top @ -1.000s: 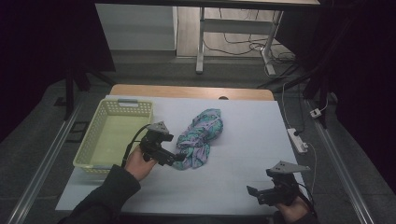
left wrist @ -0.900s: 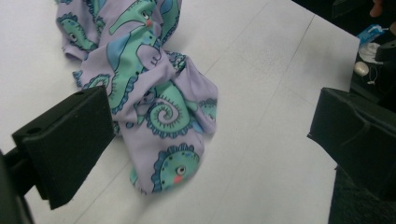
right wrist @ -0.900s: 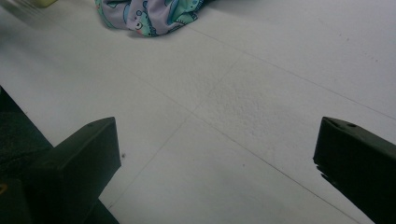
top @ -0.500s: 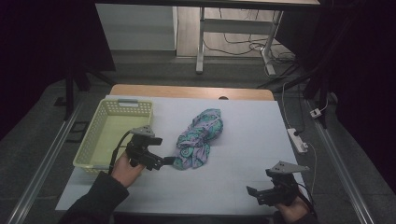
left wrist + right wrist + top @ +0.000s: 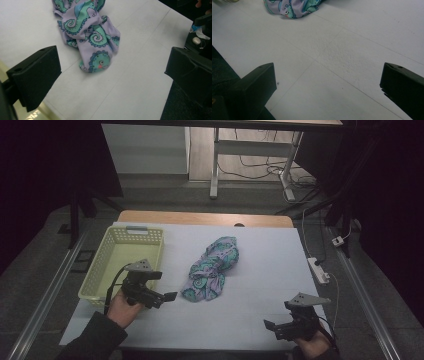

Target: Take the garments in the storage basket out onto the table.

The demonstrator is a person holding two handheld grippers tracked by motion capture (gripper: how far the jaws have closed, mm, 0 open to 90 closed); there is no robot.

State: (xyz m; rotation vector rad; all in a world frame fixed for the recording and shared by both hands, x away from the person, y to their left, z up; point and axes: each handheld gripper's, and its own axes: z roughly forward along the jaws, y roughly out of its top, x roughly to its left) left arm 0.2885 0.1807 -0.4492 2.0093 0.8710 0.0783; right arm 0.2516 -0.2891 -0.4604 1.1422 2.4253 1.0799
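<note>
Crumpled cloth (image 5: 212, 269) mid-table (image 5: 260, 250), basket (image 5: 123, 261) at its left, power strip (image 5: 318, 270) off right edge.

Dim and grainy overall: the white counter (image 5: 260, 270) is the one evenly lit area, its surroundings sinking into near-black. Shadows lie soft, without glare. In both gripper views the near black jaws look slightly soft.

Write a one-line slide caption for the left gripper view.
Open left gripper facing a crumpled seahorse-print cloth on the white table.
</note>
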